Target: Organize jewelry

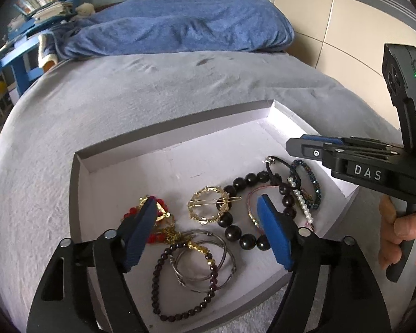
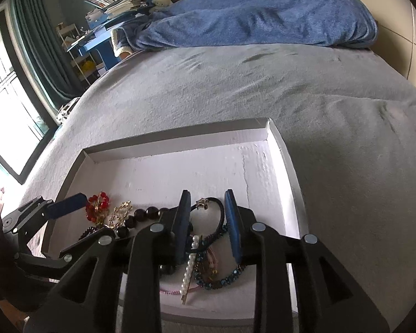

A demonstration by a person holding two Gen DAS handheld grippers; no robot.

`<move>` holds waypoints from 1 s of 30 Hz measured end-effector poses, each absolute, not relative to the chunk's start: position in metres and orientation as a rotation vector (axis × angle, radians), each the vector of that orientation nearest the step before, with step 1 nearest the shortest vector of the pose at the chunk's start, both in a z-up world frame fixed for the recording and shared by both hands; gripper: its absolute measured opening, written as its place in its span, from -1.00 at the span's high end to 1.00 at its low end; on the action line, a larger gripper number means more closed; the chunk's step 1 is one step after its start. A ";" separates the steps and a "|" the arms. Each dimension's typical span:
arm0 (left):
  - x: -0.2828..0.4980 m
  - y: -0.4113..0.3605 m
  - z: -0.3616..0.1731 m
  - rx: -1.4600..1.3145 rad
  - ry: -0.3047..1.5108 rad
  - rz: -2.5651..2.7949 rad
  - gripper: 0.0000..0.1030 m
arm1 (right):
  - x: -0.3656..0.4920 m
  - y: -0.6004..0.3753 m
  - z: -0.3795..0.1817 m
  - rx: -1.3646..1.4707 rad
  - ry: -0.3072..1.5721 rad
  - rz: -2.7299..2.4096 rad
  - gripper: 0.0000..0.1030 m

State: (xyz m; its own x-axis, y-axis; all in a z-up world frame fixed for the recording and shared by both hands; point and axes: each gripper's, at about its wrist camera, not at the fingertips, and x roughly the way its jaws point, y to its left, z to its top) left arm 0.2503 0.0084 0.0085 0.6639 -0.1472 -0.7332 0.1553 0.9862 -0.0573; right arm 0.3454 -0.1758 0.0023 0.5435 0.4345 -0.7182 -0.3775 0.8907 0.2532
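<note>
A grey bed (image 1: 124,105) carries a shallow white tray (image 1: 158,138) at the view's six o'clock. Jewelry lies across the tray's near half: a black bead necklace (image 1: 233,216) at centre, silver bangles (image 1: 205,260) at seven o'clock of it, a gold ring clip (image 1: 209,204) at nine, a pearl strand (image 1: 301,198) at three. The left gripper (image 1: 208,213) hovers spread wide, holding nothing. The right gripper (image 2: 206,219) stands slightly parted astride a black cord bracelet (image 2: 220,208), pads not pressing.

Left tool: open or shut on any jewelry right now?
Open. The left tool has its blue pads spread wide above the tray, clamping nothing; the bracelets lie loose below.
</note>
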 end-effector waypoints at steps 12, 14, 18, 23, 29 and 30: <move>0.222 0.023 0.028 -0.019 0.731 -0.115 -0.77 | 0.330 -0.186 0.011 0.037 0.847 0.497 -0.03; 0.216 0.024 0.032 -0.022 0.713 -0.107 -0.79 | 0.325 -0.188 0.013 0.031 0.834 0.500 -0.20; 0.198 0.032 0.037 -0.046 0.675 -0.075 -0.83 | 0.314 -0.191 0.017 0.008 0.809 0.503 -0.39; 0.177 0.038 0.039 -0.059 0.616 -0.042 -0.86 | 0.298 -0.194 0.022 -0.015 0.751 0.496 -0.52; 0.153 0.041 0.032 -0.056 0.575 0.009 -0.88 | 0.274 -0.194 0.024 -0.017 0.697 0.496 -0.65; 0.149 0.043 0.030 -0.074 0.572 0.023 -0.88 | 0.270 -0.195 0.024 -0.014 0.691 0.494 -0.66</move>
